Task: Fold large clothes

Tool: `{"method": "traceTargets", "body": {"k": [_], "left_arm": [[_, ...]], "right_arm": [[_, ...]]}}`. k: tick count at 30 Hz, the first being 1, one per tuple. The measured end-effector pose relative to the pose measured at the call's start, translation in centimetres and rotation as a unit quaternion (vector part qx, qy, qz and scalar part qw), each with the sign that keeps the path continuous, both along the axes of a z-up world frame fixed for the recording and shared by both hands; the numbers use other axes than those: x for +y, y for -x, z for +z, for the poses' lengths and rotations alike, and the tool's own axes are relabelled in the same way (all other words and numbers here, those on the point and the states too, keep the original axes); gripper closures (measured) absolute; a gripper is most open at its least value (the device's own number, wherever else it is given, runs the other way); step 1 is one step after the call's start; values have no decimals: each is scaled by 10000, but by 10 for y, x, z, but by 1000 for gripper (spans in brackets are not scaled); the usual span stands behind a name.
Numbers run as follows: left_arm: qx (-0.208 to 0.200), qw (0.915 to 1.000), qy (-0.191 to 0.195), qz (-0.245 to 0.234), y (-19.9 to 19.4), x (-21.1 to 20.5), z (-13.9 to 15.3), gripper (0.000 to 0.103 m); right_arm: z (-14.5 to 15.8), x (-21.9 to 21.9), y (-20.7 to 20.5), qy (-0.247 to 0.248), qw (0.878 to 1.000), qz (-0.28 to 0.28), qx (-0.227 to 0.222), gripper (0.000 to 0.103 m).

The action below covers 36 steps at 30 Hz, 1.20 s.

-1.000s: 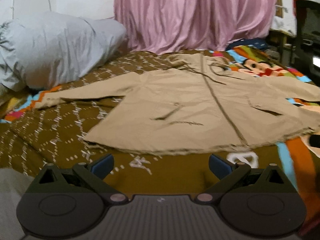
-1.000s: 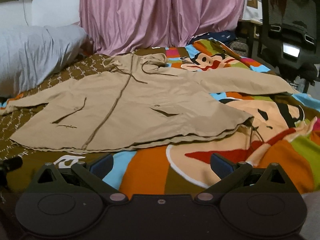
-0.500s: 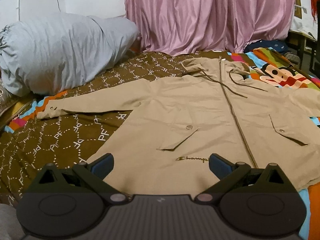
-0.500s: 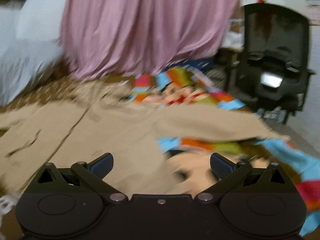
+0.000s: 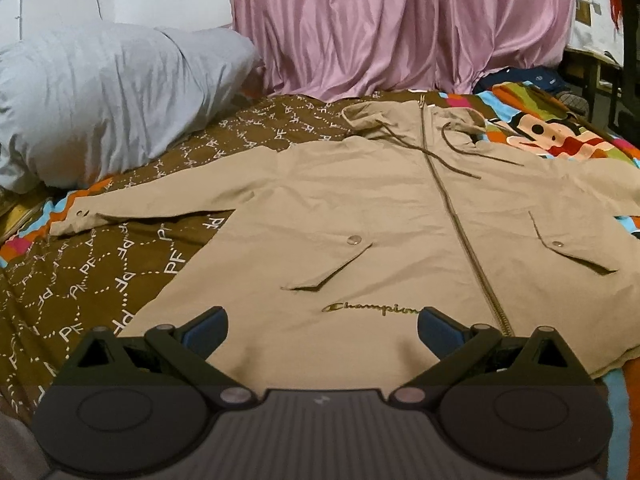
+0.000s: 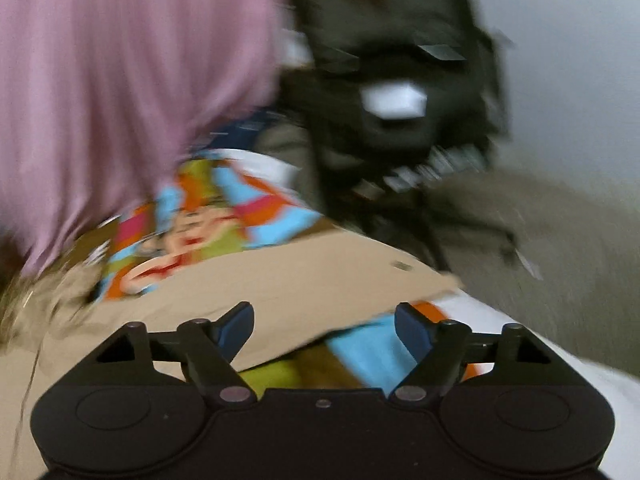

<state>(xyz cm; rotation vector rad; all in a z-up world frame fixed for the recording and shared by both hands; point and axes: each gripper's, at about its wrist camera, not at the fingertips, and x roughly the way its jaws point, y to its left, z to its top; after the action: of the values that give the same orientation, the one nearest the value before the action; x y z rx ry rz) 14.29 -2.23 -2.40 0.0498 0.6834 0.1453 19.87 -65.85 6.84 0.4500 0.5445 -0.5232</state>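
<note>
While the tan jacket (image 5: 384, 224) lies front-up, zipped and spread flat on the patterned bedspread (image 5: 92, 276), sleeves thrown out to either side, it looks laid out ready for a first fold, none made yet. Over its hem hangs the left gripper (image 5: 322, 326), jaws spread wide, blue pads clear of the cloth, gripping nothing. Across the bed, in a badly blurred view, the right gripper (image 6: 324, 326) sits just above the outstretched sleeve (image 6: 320, 276), jaws parted too, nothing pinched; contact I can't judge. Grey pillow (image 5: 100, 96) and pink curtain (image 5: 400, 24) behind.
</note>
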Motion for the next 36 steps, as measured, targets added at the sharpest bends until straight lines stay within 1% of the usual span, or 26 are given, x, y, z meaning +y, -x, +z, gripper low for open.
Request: {"method": "traceTargets", "body": {"k": [1,2,4,5,6,8,11,13,18,19,20,21,22,24,27,29,31,32,34,35,36], "left_arm": [[21,10000,28,13,-1,1,-2,0],[44,10000,51,21,-2,2,-3,0],[98,9999,76,85,-5,6,-5,0],[113,9998,92,111,-5,8,-6,0],[128,9998,115,137,-6,11,-7,0],[148,9996,145,199,-7,15,-9,0],[174,9995,141,243,-9,20,-11,0],[118,9997,59,227,-10,23,-11,0],[-230,9994,-216,120,-21,31,-1,0],[-299,9992,-224,118,-25,33,2,0],[-374,9990,-225,114,-31,36,4,0],[-457,9986,-233,99,-38,39,7,0],[-534,9982,-253,85,-45,41,10,0],[-655,9973,-324,107,-63,45,14,0],[-767,9967,-265,105,-87,50,17,0],[-812,9965,-158,79,-97,54,17,0],[-826,9966,-39,35,-100,59,14,0],[-820,9966,5,17,-99,62,12,0],[-850,9964,-15,-7,-93,67,5,0],[-893,9960,-59,-2,-89,69,1,0],[-937,9955,-116,19,-85,70,-2,0]], "right_arm": [[-6,-21,-3,-388,9989,-272,-52,24],[-10,-35,-6,-664,9967,-460,-78,24],[-21,-57,-12,-1087,9907,-816,-111,25],[-24,-64,-16,-1213,9882,-923,-134,28],[-28,-69,-20,-1294,9862,-1024,-131,30],[-33,-75,-27,-1388,9825,-1243,-6,40],[-40,-80,-33,-1461,9757,-1630,32,50],[-43,-84,-42,-1508,9711,-1851,14,52],[-50,-97,-53,-1664,9611,-2199,-141,52],[-52,-98,-55,-1646,9604,-2244,-137,54],[-52,-98,-55,-1594,9599,-2301,-140,65],[-53,-98,-55,-1518,9593,-2380,-120,73],[-54,-98,-56,-1468,9588,-2428,-111,85],[-54,-95,-51,-1448,9590,-2411,-342,90],[-38,-83,-49,-1012,9697,-2169,-486,93],[-16,-68,-52,-538,9795,-1875,-496,94],[8,-46,-60,69,9872,-1528,-454,94],[24,-31,-65,488,9895,-1279,-454,94],[56,6,-78,1289,9877,-729,-502,94],[68,24,-83,1560,9850,-497,-547,94],[81,43,-88,1705,9829,-299,-622,94]]}}
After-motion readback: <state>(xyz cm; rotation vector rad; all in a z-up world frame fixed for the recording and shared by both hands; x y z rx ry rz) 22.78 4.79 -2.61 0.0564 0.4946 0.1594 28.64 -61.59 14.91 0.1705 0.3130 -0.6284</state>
